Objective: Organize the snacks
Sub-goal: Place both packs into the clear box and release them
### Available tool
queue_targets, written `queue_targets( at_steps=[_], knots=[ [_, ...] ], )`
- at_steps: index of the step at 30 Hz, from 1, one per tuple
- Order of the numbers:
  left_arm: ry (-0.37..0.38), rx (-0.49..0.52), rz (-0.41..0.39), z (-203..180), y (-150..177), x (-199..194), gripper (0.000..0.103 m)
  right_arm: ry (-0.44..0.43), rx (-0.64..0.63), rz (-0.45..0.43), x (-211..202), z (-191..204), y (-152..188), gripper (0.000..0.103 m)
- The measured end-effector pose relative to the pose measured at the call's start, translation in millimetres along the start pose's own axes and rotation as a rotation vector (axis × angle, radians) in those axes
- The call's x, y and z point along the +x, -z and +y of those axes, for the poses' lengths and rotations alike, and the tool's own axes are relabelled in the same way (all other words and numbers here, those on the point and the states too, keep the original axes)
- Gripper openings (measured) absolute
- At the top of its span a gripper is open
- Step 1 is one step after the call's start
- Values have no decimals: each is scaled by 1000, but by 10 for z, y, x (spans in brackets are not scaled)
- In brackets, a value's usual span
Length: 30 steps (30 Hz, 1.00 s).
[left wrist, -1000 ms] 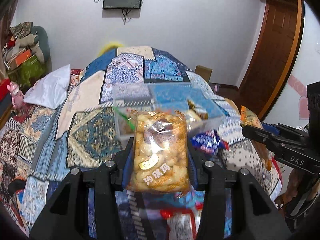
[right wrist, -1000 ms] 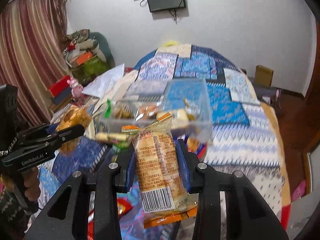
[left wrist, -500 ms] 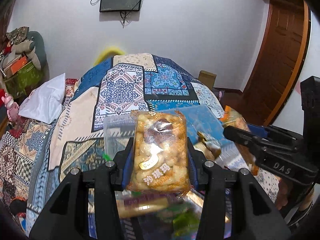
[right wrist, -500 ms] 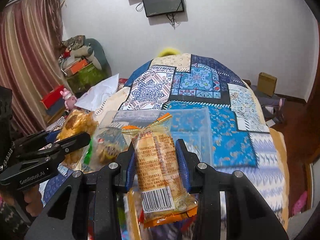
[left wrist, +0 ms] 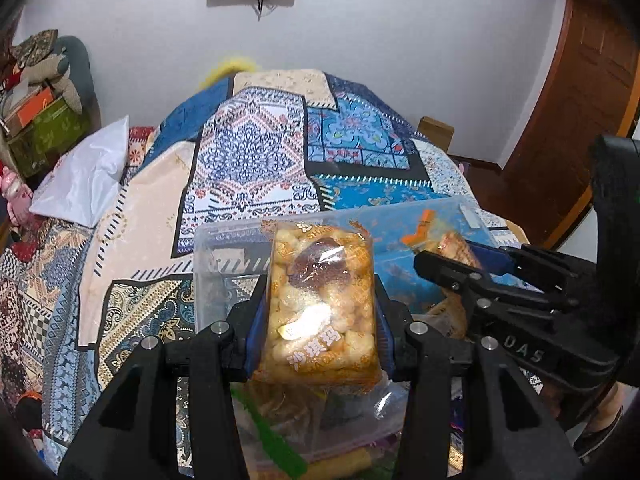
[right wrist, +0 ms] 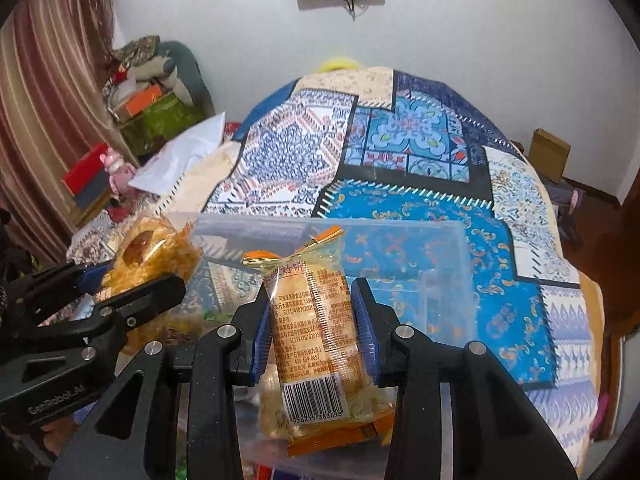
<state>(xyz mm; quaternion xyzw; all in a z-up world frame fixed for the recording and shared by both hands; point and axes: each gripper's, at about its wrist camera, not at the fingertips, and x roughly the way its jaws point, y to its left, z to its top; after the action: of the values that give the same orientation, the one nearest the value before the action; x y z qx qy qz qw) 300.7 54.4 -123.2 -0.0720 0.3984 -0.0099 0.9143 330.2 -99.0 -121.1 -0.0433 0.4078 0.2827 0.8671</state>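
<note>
Snacks sit in both your tools, each held above the clear plastic bin on the quilted bed. Your left tool is clenched on a puffed-rice cake packet, upright between its blue pads. Your right tool grips a wrapped biscuit pack, barcode toward the camera. More wrapped snacks lie in the bin beneath the left tool. A white pillow rests near the bed's left edge.

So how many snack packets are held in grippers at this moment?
2. The left gripper clamps a puffed-snack packet; the right gripper clamps a barcode-labelled biscuit packet. Both hover over the clear plastic bin, which holds more, partly hidden.
</note>
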Motion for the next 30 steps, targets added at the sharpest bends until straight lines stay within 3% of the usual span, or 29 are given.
queue_targets(
  at_steps=[4,6,8,9,16,21,30],
  knots=[
    [-7,-3,-3,11,0,4,47,7,2,20,93,-5,20,35],
    [-9,4,-20,4,-14,-40,52,26,-7,31,111,5,35,37],
    [-13,7,-45,-4,-20,-123,58,36,-7,31,85,-3,39,55],
    [-15,9,-56,-7,-18,-180,58,36,-5,19,51,-8,46,56],
    [-7,9,-83,60,62,-557,58,22,-10,-37,-340,11,116,57],
    [-27,25,-82,139,268,-809,64,-12,5,-70,-677,31,289,57],
    [-47,6,-2,372,759,-888,65,-27,-2,-48,-895,140,748,57]
  ],
)
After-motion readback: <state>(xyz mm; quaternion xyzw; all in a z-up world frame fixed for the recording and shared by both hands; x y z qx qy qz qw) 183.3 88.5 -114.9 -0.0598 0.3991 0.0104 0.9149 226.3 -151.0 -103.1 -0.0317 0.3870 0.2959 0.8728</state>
